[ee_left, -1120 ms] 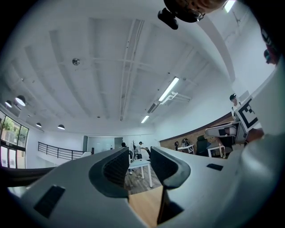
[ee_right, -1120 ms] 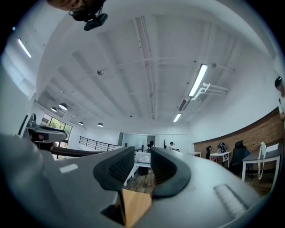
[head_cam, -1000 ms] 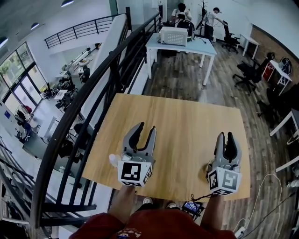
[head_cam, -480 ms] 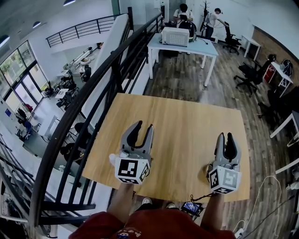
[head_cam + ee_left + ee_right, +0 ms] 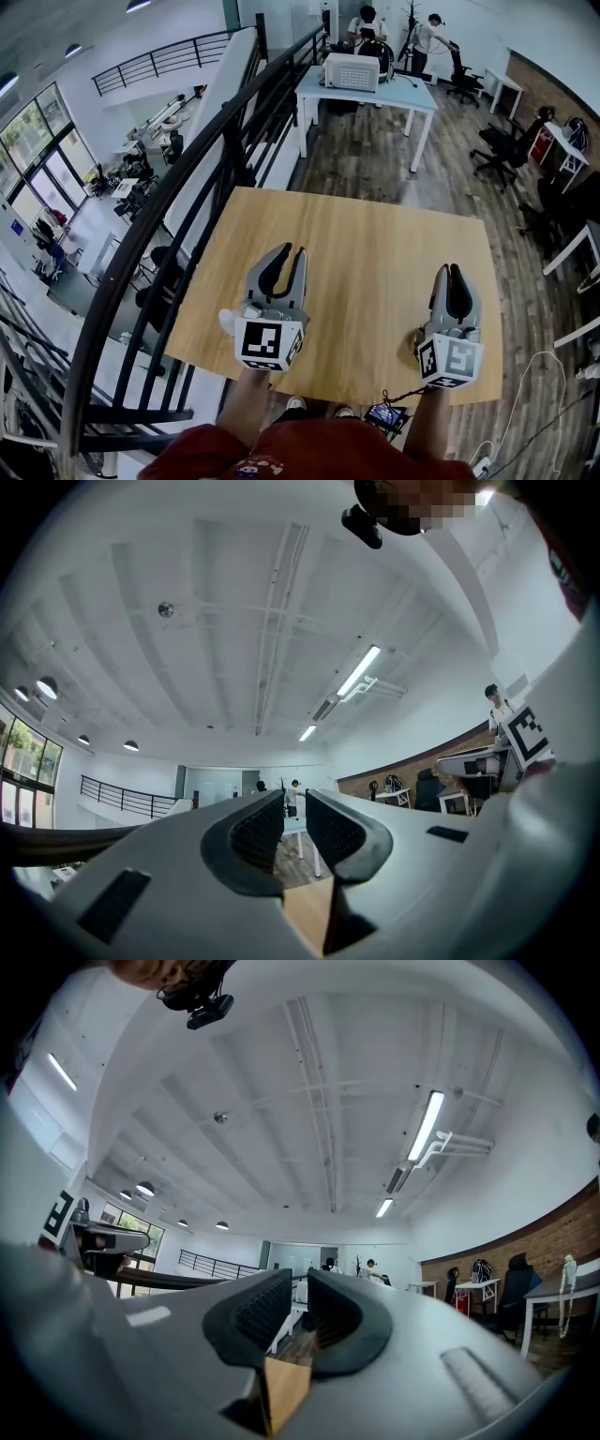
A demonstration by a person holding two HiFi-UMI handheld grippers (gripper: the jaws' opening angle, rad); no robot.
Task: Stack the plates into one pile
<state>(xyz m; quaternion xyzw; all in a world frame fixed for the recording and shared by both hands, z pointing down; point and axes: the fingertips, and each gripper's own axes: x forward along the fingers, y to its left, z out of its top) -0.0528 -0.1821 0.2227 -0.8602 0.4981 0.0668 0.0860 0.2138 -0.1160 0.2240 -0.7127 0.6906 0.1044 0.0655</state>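
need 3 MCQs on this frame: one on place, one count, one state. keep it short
1. In the head view, along which side of the wooden table does the black railing run?
A. left
B. right
C. near edge

2. How many plates show on the wooden table?
A. none
B. two
C. four

3. What is between the right gripper's jaws?
A. a plate
B. nothing
C. a cable

Answers:
1 A: the railing curves past the table's left edge.
2 A: no plate shows in any view.
3 B: its closing jaws have only a gap between the pads.
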